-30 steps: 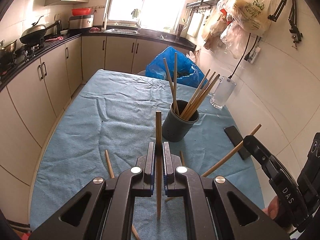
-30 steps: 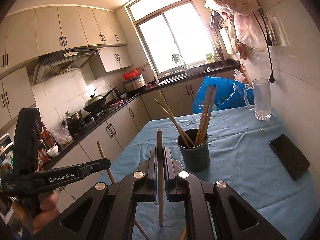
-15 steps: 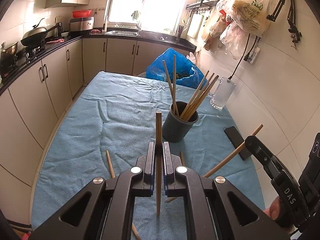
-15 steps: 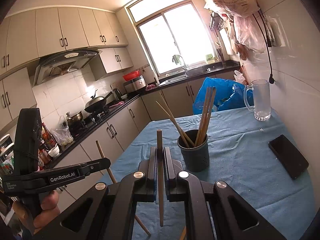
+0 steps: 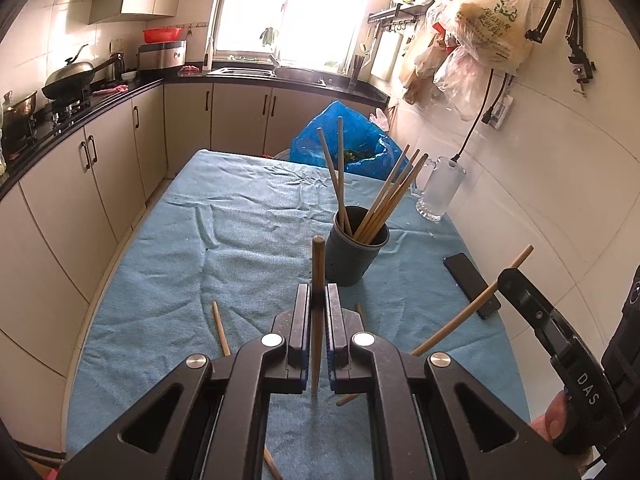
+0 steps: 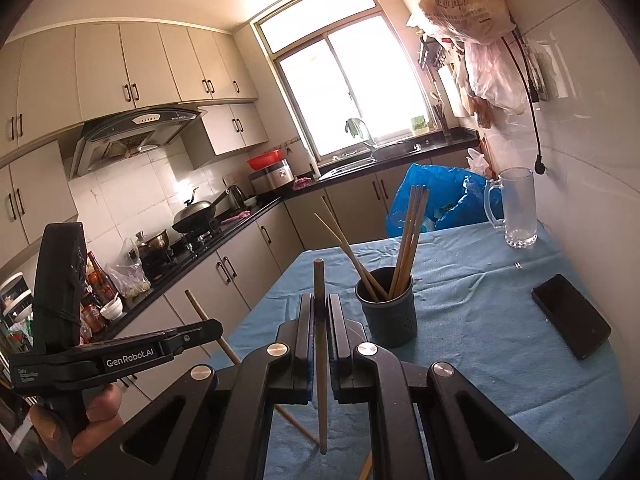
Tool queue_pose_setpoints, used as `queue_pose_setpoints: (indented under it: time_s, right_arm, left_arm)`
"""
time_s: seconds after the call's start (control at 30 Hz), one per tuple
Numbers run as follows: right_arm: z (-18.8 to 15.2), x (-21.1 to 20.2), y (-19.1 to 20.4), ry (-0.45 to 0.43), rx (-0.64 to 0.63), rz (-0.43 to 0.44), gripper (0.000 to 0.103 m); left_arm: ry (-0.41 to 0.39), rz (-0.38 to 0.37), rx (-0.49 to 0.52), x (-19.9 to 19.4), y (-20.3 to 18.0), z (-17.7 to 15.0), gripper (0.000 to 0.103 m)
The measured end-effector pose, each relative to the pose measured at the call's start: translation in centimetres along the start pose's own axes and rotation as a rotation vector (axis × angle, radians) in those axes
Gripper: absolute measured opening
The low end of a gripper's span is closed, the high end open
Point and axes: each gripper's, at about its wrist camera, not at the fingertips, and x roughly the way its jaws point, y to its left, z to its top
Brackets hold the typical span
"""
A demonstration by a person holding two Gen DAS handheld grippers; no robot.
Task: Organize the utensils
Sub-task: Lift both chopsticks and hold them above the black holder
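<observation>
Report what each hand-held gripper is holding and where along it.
Left hand-held gripper clamps a chopstick near its middle, upright. Right hand-held gripper clamps another chopstick, also about mid-length.

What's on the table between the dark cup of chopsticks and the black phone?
Nothing but bare blue cloth. The right wrist view shows the stretch from the cup to the phone clear, and the left wrist view agrees.
</observation>
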Motion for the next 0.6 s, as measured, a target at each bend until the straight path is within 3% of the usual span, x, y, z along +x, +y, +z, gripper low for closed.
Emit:
queue_pose_setpoints:
  time_s: [0.6]
  right_arm:
    - [0.5,-1.7,0.7,-0.029,-0.01,0.002,0.007]
  left_arm:
    - [-0.018,-0.005,0.02,-1.2,-1.0,-0.2,0.006]
